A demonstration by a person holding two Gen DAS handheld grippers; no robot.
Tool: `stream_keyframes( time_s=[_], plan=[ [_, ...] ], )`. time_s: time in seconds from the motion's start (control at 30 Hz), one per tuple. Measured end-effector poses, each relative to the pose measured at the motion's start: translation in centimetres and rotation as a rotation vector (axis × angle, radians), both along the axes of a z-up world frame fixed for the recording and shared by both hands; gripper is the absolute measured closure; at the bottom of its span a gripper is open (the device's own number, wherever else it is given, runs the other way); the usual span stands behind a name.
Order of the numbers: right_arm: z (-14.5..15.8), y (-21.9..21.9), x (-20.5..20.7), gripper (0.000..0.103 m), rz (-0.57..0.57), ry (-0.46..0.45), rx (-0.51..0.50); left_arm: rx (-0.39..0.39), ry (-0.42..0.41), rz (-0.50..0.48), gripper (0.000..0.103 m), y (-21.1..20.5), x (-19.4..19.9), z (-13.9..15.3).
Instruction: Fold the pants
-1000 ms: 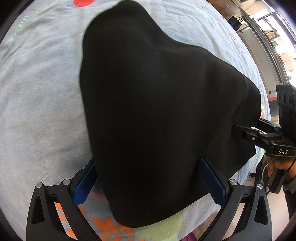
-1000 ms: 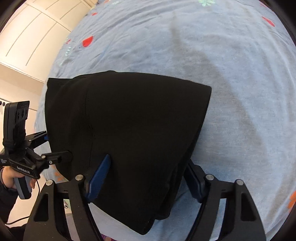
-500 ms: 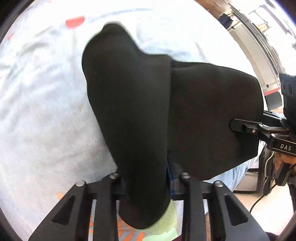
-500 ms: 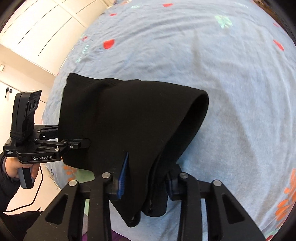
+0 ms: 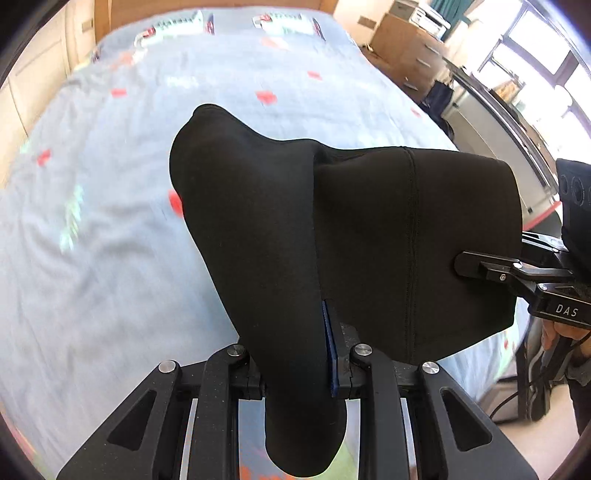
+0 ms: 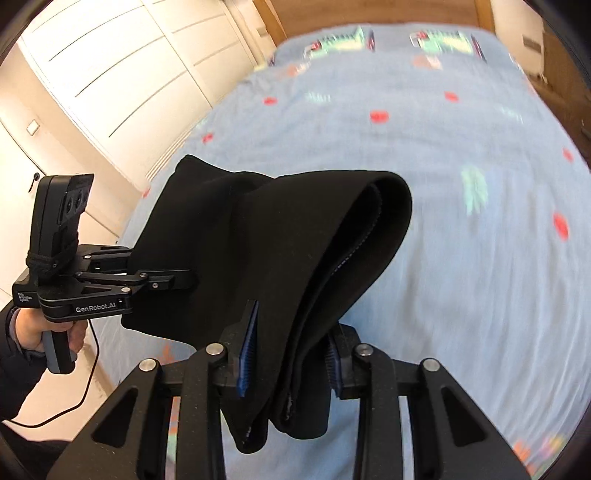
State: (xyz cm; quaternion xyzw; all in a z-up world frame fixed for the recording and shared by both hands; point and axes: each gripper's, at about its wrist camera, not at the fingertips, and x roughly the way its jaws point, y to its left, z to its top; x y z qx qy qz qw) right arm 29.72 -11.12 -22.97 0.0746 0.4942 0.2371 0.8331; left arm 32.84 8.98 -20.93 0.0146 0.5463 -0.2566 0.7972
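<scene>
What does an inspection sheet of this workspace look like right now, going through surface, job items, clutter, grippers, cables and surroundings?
Surface: bed with blue patterned sheet.
Job's things: black pants, bunched, held up between both grippers.
Clutter: nothing seen.
Grippers: left gripper shut on pants; right gripper shut on pants.
Cables: black cable hanging from the left handle.
Surroundings: white wardrobe doors, wooden headboard, window.
</scene>
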Motion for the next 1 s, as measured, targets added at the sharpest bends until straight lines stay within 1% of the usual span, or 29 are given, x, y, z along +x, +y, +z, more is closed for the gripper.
stream_keyframes(
  time_s=[0.07,0.13,0.2,0.23,0.27,0.3,0.33,0.37,0.4,0.43,0.47,0.5,0.53,0.6,0.7,0.77,0.8,0.9,0.97,1.0],
  plan=[
    [-0.2,0.3,2.7,0.101,0.007,-0.006,-0.011,0.014,-0.018,0.005,0.083,-0.1,2.6,-0.2],
    [-1.4,0.4,5.4,0.101,0.001,0.012,-0.018,0.031,-0.017,0.009,0.083,-0.1,4.8,-1.5],
    [-3.5,1.0,7.5,0.101,-0.012,0.054,-0.043,0.055,0.005,0.018,0.08,-0.3,6.6,-3.8],
    [-4.6,1.3,8.3,0.101,-0.014,0.08,-0.056,0.072,0.023,0.022,0.079,-0.3,7.0,-5.0],
    [-5.8,1.5,9.0,0.101,-0.018,0.107,-0.071,0.097,0.053,0.028,0.076,-0.4,7.7,-6.6],
    [-7.1,1.8,9.3,0.095,-0.029,0.133,-0.1,0.113,0.068,0.033,0.069,-0.2,8.0,-7.5],
    [-8.3,1.9,9.9,0.079,-0.044,0.161,-0.134,0.132,0.08,0.041,0.063,0.1,8.2,-8.4],
    [-9.3,1.9,10.1,0.071,-0.063,0.183,-0.168,0.141,0.092,0.052,0.048,0.4,8.3,-9.1],
    [-10.0,1.7,10.0,0.06,-0.084,0.19,-0.193,0.146,0.092,0.062,0.029,1.1,7.7,-9.2],
    [-10.2,1.5,10.1,0.045,-0.098,0.19,-0.199,0.154,0.088,0.077,0.02,1.7,7.6,-9.3],
    [-10.4,1.2,10.0,0.039,-0.115,0.185,-0.203,0.155,0.085,0.085,0.01,2.2,7.4,-9.4],
    [-10.4,1.0,10.0,0.034,-0.128,0.183,-0.205,0.15,0.086,0.092,0.009,2.8,7.3,-9.4],
    [-10.4,0.8,9.9,0.033,-0.133,0.184,-0.201,0.145,0.09,0.096,0.009,2.6,6.5,-9.0],
    [-9.6,0.6,9.8,0.033,-0.147,0.171,-0.209,0.153,0.085,0.103,0.008,4.3,6.0,-8.3],
    [-7.2,0.0,10.1,0.032,-0.173,0.093,-0.244,0.145,0.028,0.125,0.008,5.6,5.8,-6.1],
    [-5.5,-0.2,10.6,0.008,-0.199,0.035,-0.257,0.128,-0.008,0.141,0.006,6.2,5.9,-4.5],
    [-4.9,-0.2,11.0,0.0,-0.213,0.018,-0.264,0.125,-0.029,0.152,0.002,6.5,6.1,-3.7],
    [-4.4,0.3,12.7,0.0,-0.221,0.003,-0.28,0.142,-0.081,0.184,0.002,6.3,7.6,-2.0],
    [-4.8,0.9,13.6,0.0,-0.222,0.01,-0.339,0.202,-0.1,0.203,0.002,6.1,8.6,-1.9],
    [-5.3,1.2,14.0,0.0,-0.219,0.025,-0.377,0.234,-0.1,0.211,0.002,4.8,8.6,-2.3]
  ],
)
